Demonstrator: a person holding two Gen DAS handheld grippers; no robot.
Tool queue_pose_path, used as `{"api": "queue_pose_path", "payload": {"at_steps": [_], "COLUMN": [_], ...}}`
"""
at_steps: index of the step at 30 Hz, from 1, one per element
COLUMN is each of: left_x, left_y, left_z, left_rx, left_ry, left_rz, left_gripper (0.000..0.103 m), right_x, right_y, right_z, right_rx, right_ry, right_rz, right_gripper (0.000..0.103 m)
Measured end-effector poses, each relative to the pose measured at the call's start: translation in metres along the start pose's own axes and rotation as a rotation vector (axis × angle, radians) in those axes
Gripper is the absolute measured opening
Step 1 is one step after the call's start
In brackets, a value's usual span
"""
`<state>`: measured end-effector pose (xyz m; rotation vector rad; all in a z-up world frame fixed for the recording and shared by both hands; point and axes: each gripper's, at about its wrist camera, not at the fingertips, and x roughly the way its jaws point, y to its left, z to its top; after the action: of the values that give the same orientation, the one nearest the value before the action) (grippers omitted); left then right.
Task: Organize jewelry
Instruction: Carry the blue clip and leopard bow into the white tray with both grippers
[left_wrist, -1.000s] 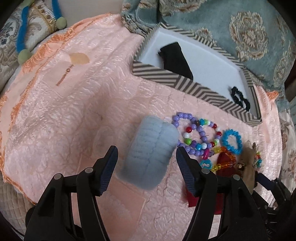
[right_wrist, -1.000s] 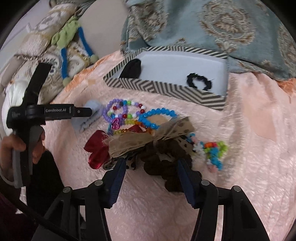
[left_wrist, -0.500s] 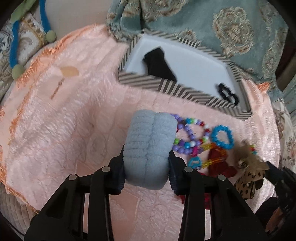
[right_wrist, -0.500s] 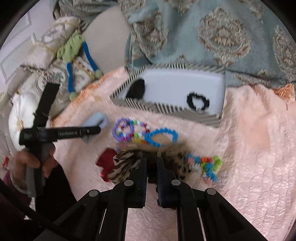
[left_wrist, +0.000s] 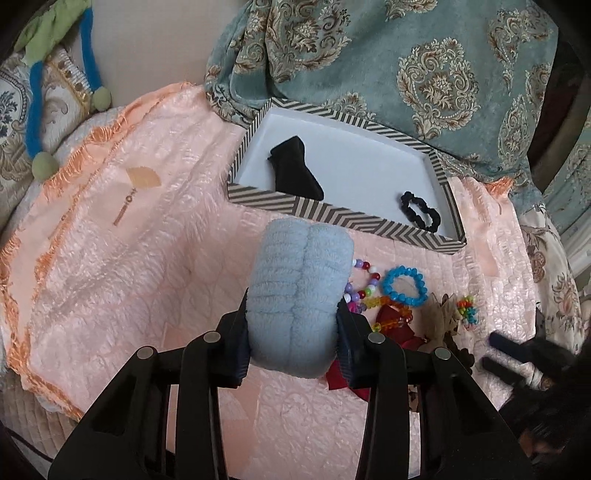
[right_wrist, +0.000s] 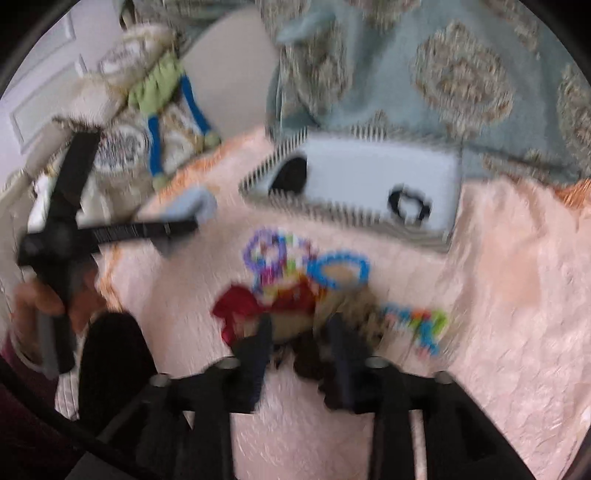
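My left gripper (left_wrist: 291, 306) is shut on a pale blue fluffy band (left_wrist: 299, 273) and holds it above the pink quilt, in front of the striped box (left_wrist: 332, 214). The box holds a black cloth piece (left_wrist: 295, 173) and a black scrunchie (left_wrist: 421, 212). In the blurred right wrist view my right gripper (right_wrist: 302, 332) hangs low over the jewelry pile. Its jaws are opening, and the leopard-print bow (right_wrist: 291, 325) lies between them on the quilt. Beside it are a red bow (right_wrist: 236, 310), a blue bead bracelet (right_wrist: 340, 273) and a purple bead bracelet (right_wrist: 266, 254).
A multicoloured bead piece (right_wrist: 424, 325) lies right of the pile. A teal patterned blanket (left_wrist: 424, 66) is heaped behind the box. Cushions and a green-and-blue soft toy (left_wrist: 37, 92) sit at the far left. A hand (right_wrist: 40, 302) holds the left gripper's handle.
The left gripper closed on the blue band and lifted it nearer the box. The right gripper shut on the leopard bow, then its jaws parted again; the view has blurred.
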<state>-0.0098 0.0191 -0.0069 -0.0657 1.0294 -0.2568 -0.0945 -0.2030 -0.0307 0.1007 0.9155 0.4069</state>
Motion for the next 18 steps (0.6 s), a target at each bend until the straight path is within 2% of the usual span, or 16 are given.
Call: {"api": "queue_pose_path", "payload": {"at_steps": [5, 7, 8, 9, 11, 18], "left_x": [0.005, 0.006, 0.006, 0.005, 0.003, -0.009], "left_y": [0.0, -0.001, -0.002, -0.002, -0.003, -0.011], "left_z": [-0.004, -0.005, -0.005, -0.005, -0.004, 0.011], "left_rx": [-0.002, 0.0, 0.002, 0.004, 0.012, 0.018], "left_ry": [0.019, 0.022, 0.024, 0.023, 0.017, -0.028], "left_rz": [0.006, 0.006, 0.007, 0.008, 0.014, -0.002], "left_gripper": [0.037, 0.037, 0.037, 0.037, 0.037, 0.037], "right_x": [0.044, 0.055, 0.056, 0.056, 0.045, -0.024], "right_y": [-0.002, -0.004, -0.006, -0.008, -0.012, -0.017], "right_z": [-0.019, -0.023, -0.024, -0.024, -0.021, 0.013], "right_rx": [-0.031, -0.046, -0.047, -0.036, -0.002, 0.055], "right_ry": [0.084, 0.091, 0.091, 0.087, 0.067, -0.12], "right_rz": [-0.032, -0.053, -0.064, -0.065, -0.027, 0.018], "right_gripper": [0.034, 0.023, 0.013, 0.011, 0.01, 0.01]}}
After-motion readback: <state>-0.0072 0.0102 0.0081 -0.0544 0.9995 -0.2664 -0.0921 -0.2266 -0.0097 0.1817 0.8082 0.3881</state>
